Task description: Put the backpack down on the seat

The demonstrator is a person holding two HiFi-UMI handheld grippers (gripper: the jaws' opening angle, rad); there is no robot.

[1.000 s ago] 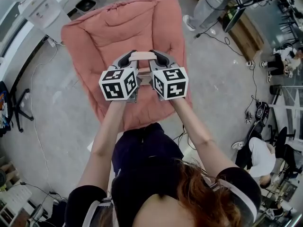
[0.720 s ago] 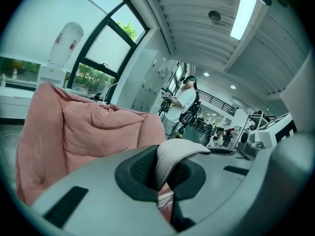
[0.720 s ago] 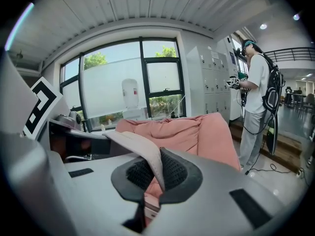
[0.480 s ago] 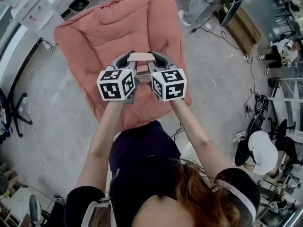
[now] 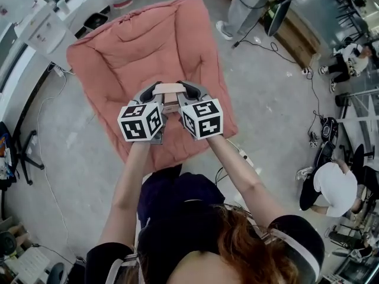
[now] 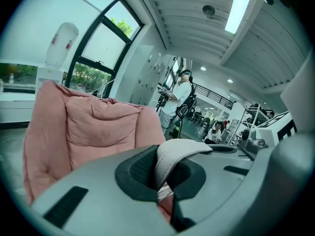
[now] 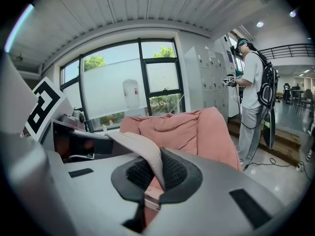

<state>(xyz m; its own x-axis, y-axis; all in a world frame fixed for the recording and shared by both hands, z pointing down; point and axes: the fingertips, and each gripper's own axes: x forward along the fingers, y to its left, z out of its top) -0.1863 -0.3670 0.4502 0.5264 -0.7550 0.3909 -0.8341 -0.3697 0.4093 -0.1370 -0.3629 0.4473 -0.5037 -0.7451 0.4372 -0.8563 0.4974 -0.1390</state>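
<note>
The left hand-held gripper (image 5: pixel 153 90) and the right hand-held gripper (image 5: pixel 187 89) were side by side, almost touching, and both were closed on the same backpack strap (image 5: pixel 169 91) – a pale beige band that bridged the small gap between them. In the left gripper view the strap (image 6: pixel 179 151) rose out of the pressed-together dark pads and curved to the right. In the right gripper view it (image 7: pixel 140 146) came out of the pads and bent to the left.

The strap was held in the air above the front half of the seat (image 5: pixel 148 40), a big pink cushioned chair standing on the grey floor (image 5: pixel 278 99). The rest of the backpack stayed hidden under the two hand-held grippers, so its body could not be seen clearly, and whether it touched the cushion could not be told.

Each marker cube (image 5: pixel 141 122) faced up toward the head camera. Behind the seat, a person (image 7: pixel 253 82) stood near white lockers.
</note>
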